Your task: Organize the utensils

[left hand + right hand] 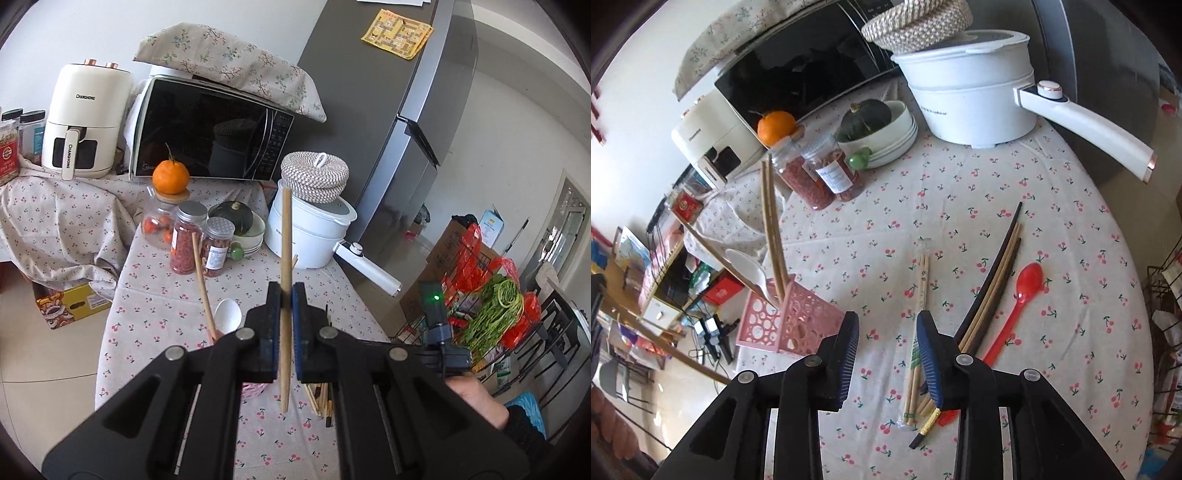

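Note:
My left gripper [284,295] is shut on a wooden chopstick [285,236] and holds it upright above the table. A pink utensil basket [792,325] stands at the table's left edge and holds wooden chopsticks [772,229] and a white spoon [746,264]; the spoon also shows in the left wrist view [228,315]. My right gripper [888,343] is open and empty over the cloth, right of the basket. Loose chopsticks [991,288], a wrapped pair [919,314] and a red plastic spoon [1021,299] lie on the cloth beside it.
A white electric pot [971,92] with a long handle, a bowl holding a green squash [871,118], spice jars [820,173], an orange [775,127], a microwave [210,129] and an air fryer [85,122] crowd the far side. A fridge [388,110] stands right.

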